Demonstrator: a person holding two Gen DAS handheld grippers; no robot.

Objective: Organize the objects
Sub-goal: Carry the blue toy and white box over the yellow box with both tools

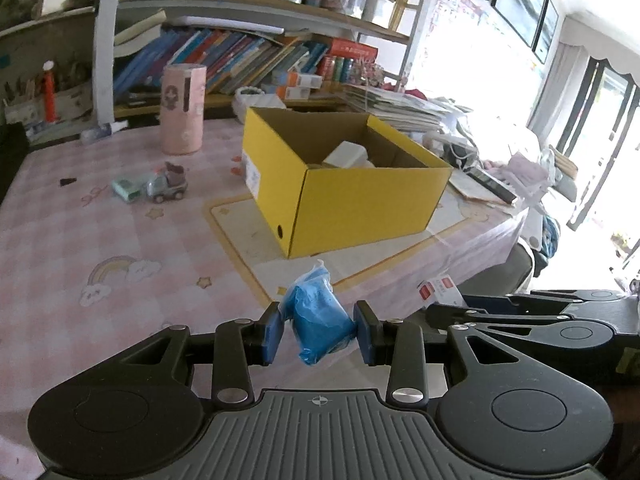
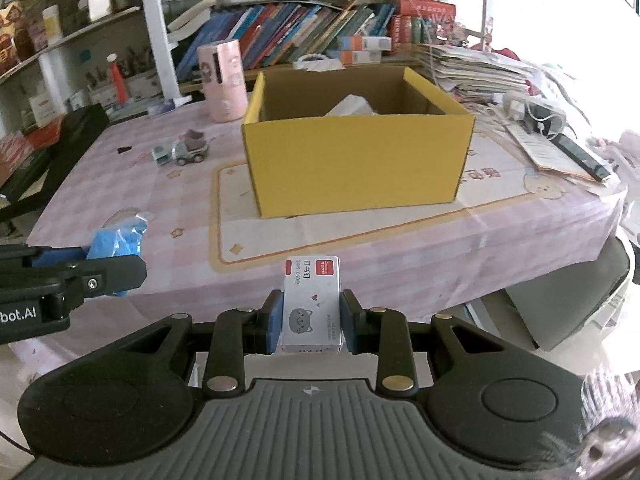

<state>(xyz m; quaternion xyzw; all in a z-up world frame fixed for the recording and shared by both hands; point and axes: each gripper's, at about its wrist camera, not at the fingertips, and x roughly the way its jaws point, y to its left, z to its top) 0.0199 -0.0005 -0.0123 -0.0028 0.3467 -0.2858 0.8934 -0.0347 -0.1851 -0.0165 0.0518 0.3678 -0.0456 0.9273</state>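
Staple box (image 2: 311,304) clamped; bag (image 1: 318,320) seemingly gripped.

open tablecloth (image 2: 360,248) before yellow box (image 2: 356,164) | box top open

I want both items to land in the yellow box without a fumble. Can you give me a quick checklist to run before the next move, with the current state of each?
1. Left claw grips the blue bag: ok, both pads press its sides.
2. Right claw grips the small white staple box: ok, held upright and square.
3. Yellow box open on top: ok, no lid in the way.
4. Room inside the box: cannot tell; a white object already lies in it and the floor is mostly hidden.
5. Path to the box clear: ok, the tablecloth in front is bare; the toy truck stands off to the side.
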